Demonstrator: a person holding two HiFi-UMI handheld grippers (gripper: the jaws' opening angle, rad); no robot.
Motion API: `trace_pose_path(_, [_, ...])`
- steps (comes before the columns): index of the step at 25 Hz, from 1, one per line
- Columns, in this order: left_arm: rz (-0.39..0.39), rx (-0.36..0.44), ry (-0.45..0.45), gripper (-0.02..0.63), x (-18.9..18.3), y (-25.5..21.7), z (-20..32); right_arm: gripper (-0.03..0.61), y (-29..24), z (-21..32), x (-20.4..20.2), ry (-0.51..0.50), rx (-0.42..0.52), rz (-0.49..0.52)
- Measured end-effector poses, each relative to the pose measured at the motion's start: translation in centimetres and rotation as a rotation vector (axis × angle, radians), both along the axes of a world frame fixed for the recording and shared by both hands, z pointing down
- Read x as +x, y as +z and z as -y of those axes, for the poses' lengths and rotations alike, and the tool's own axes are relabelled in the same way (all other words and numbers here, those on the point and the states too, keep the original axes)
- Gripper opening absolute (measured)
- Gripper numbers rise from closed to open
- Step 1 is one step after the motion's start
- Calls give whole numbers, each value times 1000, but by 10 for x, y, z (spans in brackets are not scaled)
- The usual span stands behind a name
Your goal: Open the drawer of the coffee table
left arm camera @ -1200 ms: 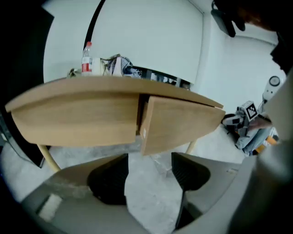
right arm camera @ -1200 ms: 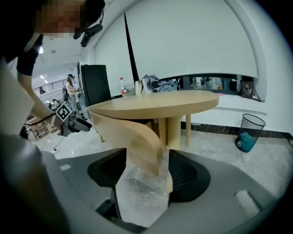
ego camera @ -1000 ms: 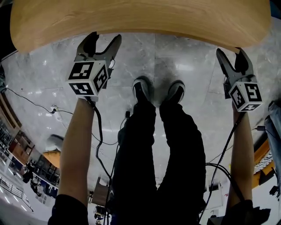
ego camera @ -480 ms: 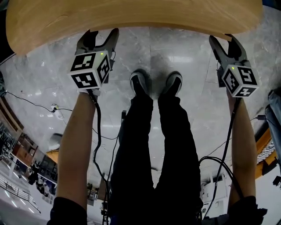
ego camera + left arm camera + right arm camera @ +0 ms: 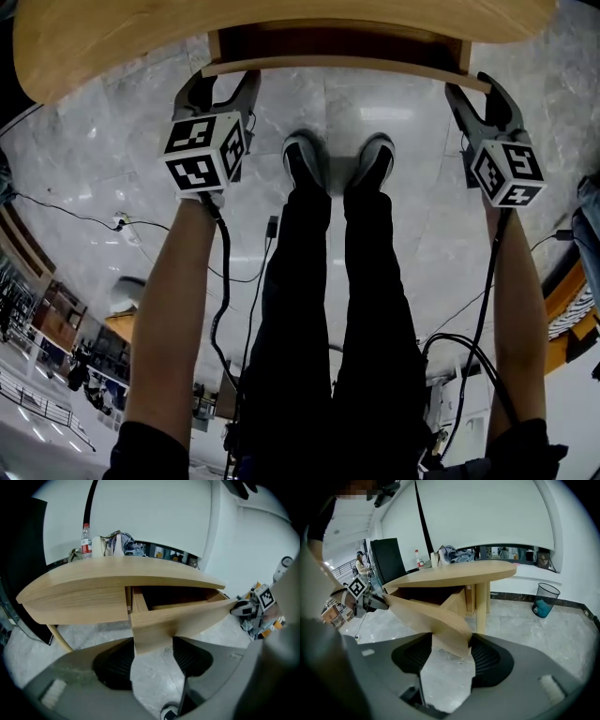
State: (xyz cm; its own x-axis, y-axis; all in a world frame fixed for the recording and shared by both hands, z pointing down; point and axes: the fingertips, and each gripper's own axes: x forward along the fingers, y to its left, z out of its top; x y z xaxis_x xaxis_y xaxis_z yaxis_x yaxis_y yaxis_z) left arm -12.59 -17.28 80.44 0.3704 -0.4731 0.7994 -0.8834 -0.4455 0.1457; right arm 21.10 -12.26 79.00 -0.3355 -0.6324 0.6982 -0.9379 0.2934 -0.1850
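The light wooden coffee table [image 5: 112, 47] runs along the top of the head view, and its drawer [image 5: 337, 64] stands partly pulled out below the top. My left gripper [image 5: 223, 80] clamps the left end of the drawer front [image 5: 187, 618]. The right gripper [image 5: 480, 89] clamps its right end [image 5: 426, 613]. Both pairs of jaws have just been closing, with the drawer front between them. In the left gripper view the board sits between the ribbed pads [image 5: 117, 663]. The right gripper view shows the same between its pads [image 5: 490, 660]. The dark drawer interior [image 5: 178, 597] shows nothing inside.
The person's legs and shoes [image 5: 337, 173] stand on the grey marble floor between my grippers, and cables [image 5: 84, 220] trail at the left. A bottle [image 5: 86, 541] and bundled cloth sit on the table's far side. A table leg [image 5: 482, 606] and a mesh bin [image 5: 544, 599] are at the right.
The drawer has slid out from under the table top toward the person. Both grippers went in to the table's edge, then came back toward the person with the drawer front.
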Motion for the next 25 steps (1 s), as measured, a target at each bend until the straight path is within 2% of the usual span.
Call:
trace_pose_path(15, [14, -79, -39, 265, -3, 0, -65, 256, -1, -57, -2, -6, -54, -16])
trace_pose_path(25, [24, -123, -43, 265, -8, 11, -89, 256, 10, -81, -7, -19, -92, -25])
